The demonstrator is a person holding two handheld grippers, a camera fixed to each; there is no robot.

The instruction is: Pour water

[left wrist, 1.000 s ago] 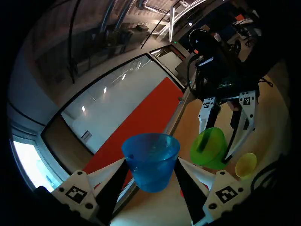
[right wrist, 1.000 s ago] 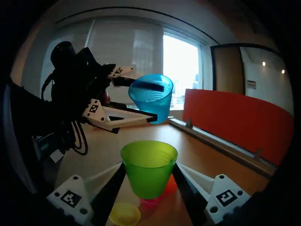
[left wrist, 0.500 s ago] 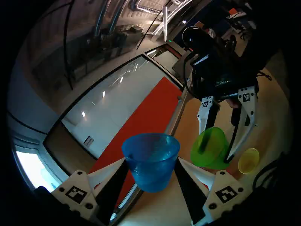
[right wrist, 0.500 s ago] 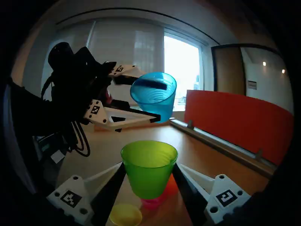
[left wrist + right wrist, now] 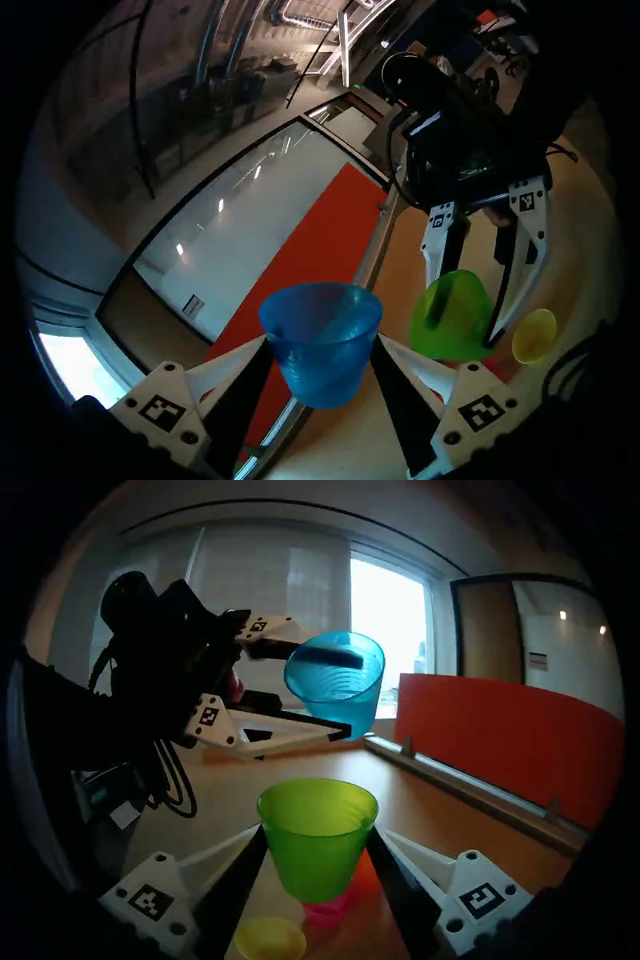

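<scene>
Right gripper clamps the green cup: upright, mouth up, thin translucent plastic, tapered, faintly ribbed. Just below it, a small yellow cup and a pink cup stand on the smooth wooden table. Farther and higher, left gripper pinches the blue cup, same tapered plastic, its axis tipped so the mouth leans toward the green one. Blue rim looks beyond the green mouth, not over it; the pour likely needs that gap closed. Can't make out any water. Behind: red panel, bright window.
</scene>
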